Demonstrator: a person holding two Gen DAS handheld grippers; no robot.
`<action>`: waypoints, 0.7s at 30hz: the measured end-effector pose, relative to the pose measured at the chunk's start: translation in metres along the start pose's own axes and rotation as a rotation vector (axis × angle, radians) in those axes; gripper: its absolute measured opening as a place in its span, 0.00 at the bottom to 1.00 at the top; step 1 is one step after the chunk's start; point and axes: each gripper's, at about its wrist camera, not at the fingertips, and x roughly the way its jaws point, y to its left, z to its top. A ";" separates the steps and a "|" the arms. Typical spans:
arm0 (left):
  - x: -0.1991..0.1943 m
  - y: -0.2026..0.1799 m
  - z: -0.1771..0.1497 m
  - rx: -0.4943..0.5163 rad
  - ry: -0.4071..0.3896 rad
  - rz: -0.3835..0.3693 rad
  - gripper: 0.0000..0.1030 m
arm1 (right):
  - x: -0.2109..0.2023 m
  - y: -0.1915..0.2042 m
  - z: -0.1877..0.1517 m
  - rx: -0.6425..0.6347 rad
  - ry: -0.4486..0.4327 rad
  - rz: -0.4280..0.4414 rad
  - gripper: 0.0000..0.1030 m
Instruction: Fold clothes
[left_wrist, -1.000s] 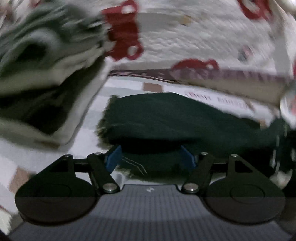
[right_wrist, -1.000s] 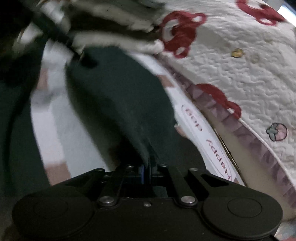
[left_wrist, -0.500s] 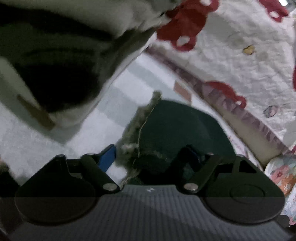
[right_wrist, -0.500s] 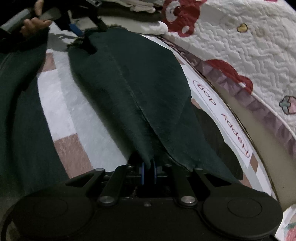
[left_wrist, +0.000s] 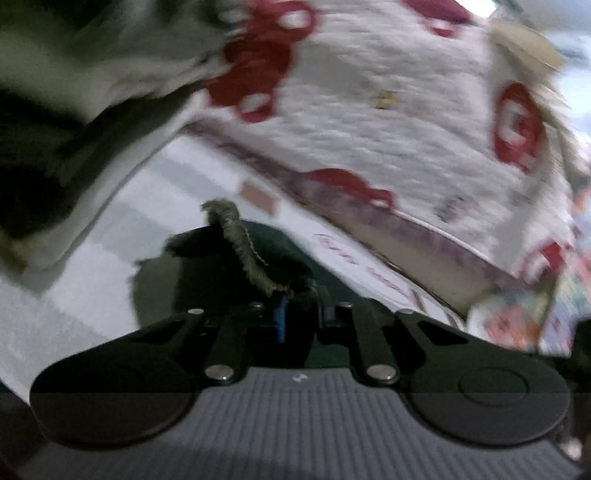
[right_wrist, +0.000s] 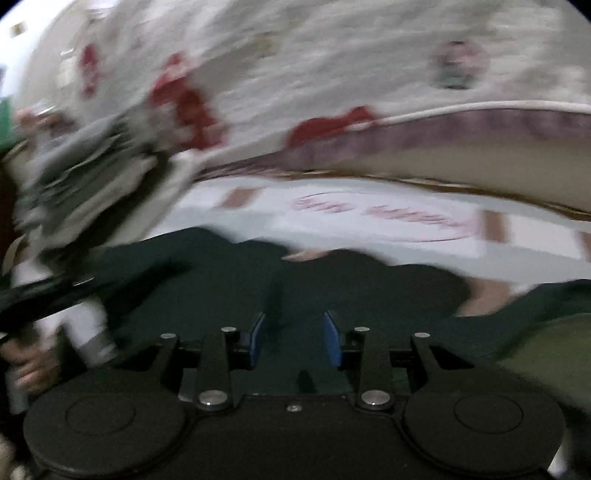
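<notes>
Dark green garment: lies on the pale checked mat, one frayed, fringed edge raised and bunched; in the right wrist view the same cloth spreads flat across the mat below the pink oval lettering. Left gripper: jaws have just been closing and now stand narrow, pinched on the garment's frayed edge, cloth between the blue pads. Right gripper: jaws have just been opening and stand partly apart, blue pads clear on both sides; dark cloth lies beneath the gap, and no pinch is seen. Stack of folded clothes: grey, white and dark layers, at the upper left of the left wrist view, on the mat beside the garment; blurred. Quilted white cover with red prints: hangs along the mat's far side, with a mauve border. A person's hand shows at the left edge of the right wrist view, holding a dark handle. Both views are motion-blurred.
</notes>
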 end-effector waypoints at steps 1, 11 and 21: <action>-0.004 -0.004 -0.001 0.030 0.014 -0.007 0.14 | 0.000 -0.006 0.000 0.015 0.013 -0.038 0.41; 0.007 -0.018 -0.019 0.082 0.051 0.114 0.07 | 0.001 -0.041 -0.022 0.182 -0.059 -0.172 0.41; -0.092 -0.070 0.048 0.075 -0.310 0.101 0.07 | -0.009 -0.157 0.017 0.474 -0.040 -0.187 0.52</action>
